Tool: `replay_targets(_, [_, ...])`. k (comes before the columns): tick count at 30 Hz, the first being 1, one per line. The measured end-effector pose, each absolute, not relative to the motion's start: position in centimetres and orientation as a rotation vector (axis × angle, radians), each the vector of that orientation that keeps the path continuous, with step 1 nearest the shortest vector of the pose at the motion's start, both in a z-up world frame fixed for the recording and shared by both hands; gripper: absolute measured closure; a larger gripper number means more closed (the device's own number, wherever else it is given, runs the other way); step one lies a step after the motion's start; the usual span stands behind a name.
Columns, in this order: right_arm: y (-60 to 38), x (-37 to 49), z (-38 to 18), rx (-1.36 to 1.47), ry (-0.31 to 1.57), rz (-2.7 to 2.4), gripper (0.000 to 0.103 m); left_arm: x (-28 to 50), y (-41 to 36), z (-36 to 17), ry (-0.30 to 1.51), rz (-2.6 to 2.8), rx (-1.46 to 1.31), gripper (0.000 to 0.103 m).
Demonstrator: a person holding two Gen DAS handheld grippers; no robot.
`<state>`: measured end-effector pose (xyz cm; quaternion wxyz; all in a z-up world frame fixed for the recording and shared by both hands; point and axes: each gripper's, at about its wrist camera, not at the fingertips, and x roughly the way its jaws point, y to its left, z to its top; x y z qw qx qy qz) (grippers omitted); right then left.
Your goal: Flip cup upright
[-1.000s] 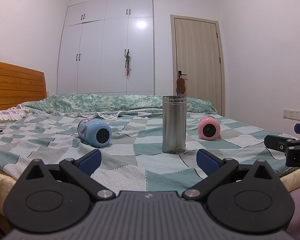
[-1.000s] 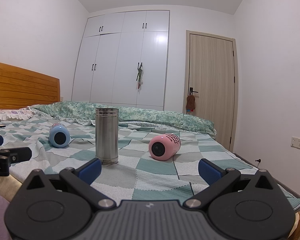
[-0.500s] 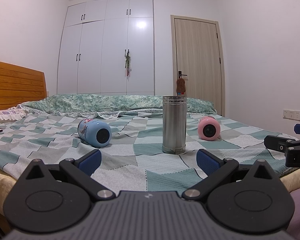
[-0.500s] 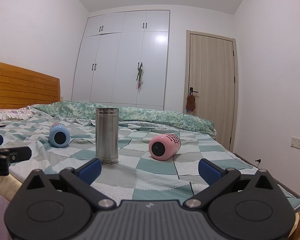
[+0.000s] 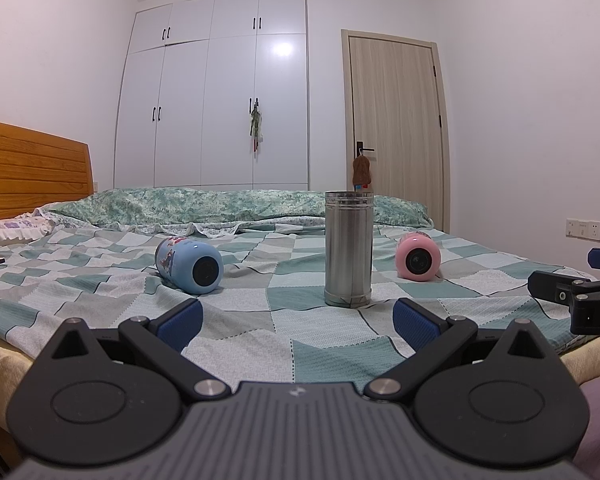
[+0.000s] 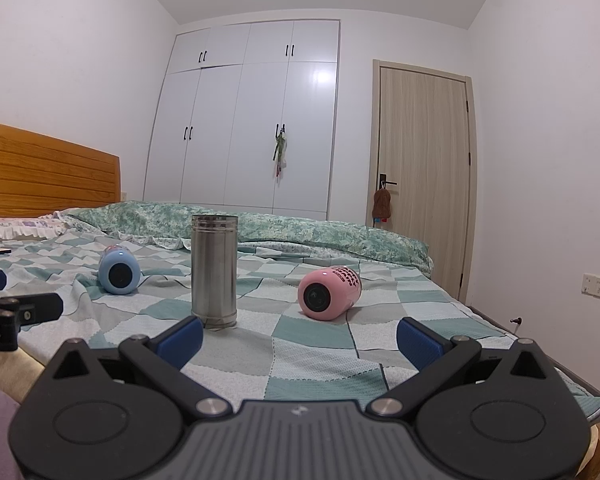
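Observation:
A blue cup (image 5: 189,265) lies on its side on the checked bedspread, left of a steel cup (image 5: 348,249) that stands upright. A pink cup (image 5: 417,256) lies on its side to the right. In the right wrist view the blue cup (image 6: 118,270), steel cup (image 6: 214,270) and pink cup (image 6: 329,292) show in the same order. My left gripper (image 5: 296,322) is open and empty, near the bed's front edge, short of the cups. My right gripper (image 6: 298,338) is open and empty, also short of them.
The bed (image 5: 100,292) has a wooden headboard (image 5: 28,176) at the left and a rolled quilt (image 5: 220,204) at the back. A white wardrobe (image 5: 220,92) and a door (image 5: 396,128) stand behind. The right gripper's tip (image 5: 572,292) shows at the right edge.

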<state>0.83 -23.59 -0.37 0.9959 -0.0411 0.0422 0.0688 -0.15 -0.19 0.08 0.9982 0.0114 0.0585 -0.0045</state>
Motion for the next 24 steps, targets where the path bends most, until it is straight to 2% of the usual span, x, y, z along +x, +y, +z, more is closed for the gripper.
replay_targets(12, [-22.3, 1.3, 2.1, -0.088, 0.09, 0.268, 0.0, 1.0, 2.5, 2.9, 0.137, -0.034, -0.009, 0.0])
replay_targets(24, [-12.7, 8.4, 6.9, -0.131, 0.081, 0.47, 0.0, 7.5, 10.3, 6.1, 0.159, -0.012, 0.013, 0.0])
